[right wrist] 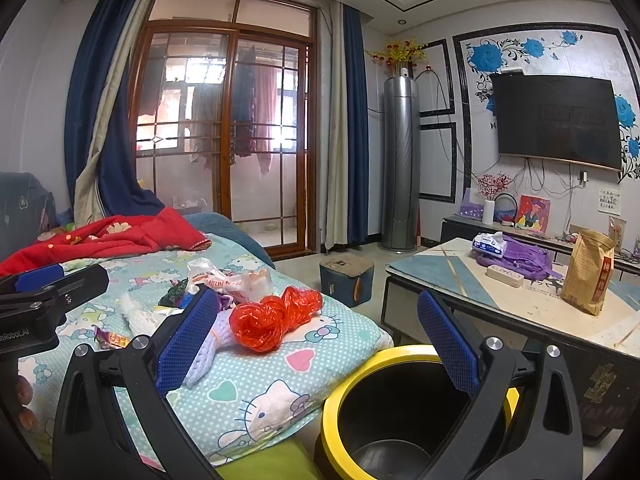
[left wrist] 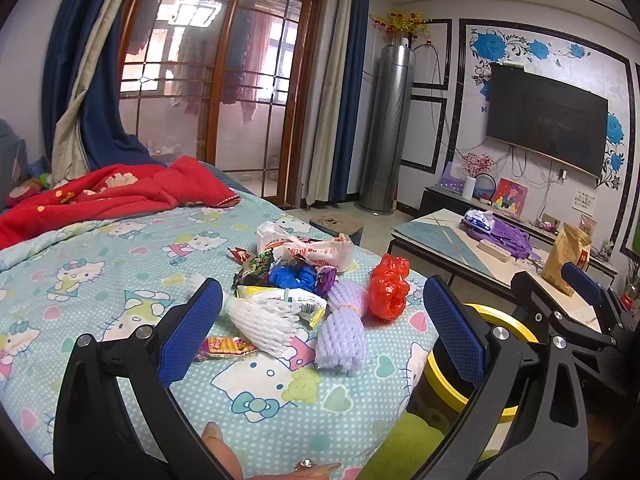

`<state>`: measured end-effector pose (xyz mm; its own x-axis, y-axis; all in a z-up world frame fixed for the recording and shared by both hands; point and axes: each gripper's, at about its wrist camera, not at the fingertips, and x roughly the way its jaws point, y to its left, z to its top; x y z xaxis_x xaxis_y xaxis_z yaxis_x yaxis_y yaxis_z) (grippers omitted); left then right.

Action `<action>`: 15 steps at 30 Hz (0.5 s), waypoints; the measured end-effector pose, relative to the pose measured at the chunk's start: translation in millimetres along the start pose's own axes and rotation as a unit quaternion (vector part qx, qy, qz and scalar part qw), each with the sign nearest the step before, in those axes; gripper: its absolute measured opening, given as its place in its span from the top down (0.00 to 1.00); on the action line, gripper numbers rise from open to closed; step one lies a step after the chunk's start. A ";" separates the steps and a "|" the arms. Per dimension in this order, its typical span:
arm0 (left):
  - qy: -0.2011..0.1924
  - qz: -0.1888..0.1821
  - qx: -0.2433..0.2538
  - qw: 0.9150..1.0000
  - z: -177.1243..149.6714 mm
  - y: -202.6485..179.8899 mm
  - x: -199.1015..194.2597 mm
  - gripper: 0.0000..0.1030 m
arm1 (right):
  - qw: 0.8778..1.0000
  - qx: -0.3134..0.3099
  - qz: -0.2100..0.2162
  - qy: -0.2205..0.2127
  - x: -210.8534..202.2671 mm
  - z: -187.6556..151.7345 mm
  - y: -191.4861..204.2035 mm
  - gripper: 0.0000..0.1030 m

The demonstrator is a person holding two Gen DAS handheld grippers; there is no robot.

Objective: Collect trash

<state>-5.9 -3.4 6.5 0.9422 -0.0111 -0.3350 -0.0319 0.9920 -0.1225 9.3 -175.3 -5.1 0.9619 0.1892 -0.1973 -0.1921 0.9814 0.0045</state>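
Note:
A heap of trash lies on the bed's patterned sheet (left wrist: 100, 264): a red plastic bag (left wrist: 389, 286) (right wrist: 276, 317), a purple foam net (left wrist: 342, 334) (right wrist: 204, 354), a white foam net (left wrist: 260, 322), a white printed bag (left wrist: 308, 248) (right wrist: 228, 278), blue and dark wrappers (left wrist: 292, 274), and a small orange snack wrapper (left wrist: 226, 347). A black bin with a yellow rim (right wrist: 384, 412) (left wrist: 472, 364) stands beside the bed. My left gripper (left wrist: 322, 330) hangs open over the heap, holding nothing. My right gripper (right wrist: 316, 338) is open between the red bag and the bin, also holding nothing.
A red blanket (left wrist: 100, 196) lies at the bed's far end. A low table (right wrist: 520, 304) on the right carries a brown paper bag (right wrist: 588, 276), a purple bag (right wrist: 520, 258) and a power strip. A small stool (right wrist: 346, 276) stands on the floor beyond the bed.

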 end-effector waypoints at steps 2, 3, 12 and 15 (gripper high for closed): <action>-0.001 0.001 0.000 1.000 -0.1 -0.6 0.0 0.10 | 1.000 0.000 -0.001 0.001 -0.2 0.9 0.3 0.06; -0.001 0.001 0.001 1.000 0.1 -0.5 -0.1 0.10 | 1.000 0.000 0.000 0.001 0.0 0.6 0.3 0.06; 0.000 0.001 0.001 1.000 0.1 -1.3 -0.6 0.10 | 1.000 -0.001 -0.001 0.002 2.6 -2.5 0.5 0.06; 0.000 0.000 0.001 1.000 0.3 -1.6 -1.0 0.10 | 1.000 -0.001 -0.001 0.003 2.2 -1.9 0.3 0.06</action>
<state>-6.7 -4.9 7.3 0.9422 -0.0106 -0.3350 -0.0318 0.9921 -0.1210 11.0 -174.6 -7.4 0.9610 0.1879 -0.2027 -0.1914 0.9815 0.0023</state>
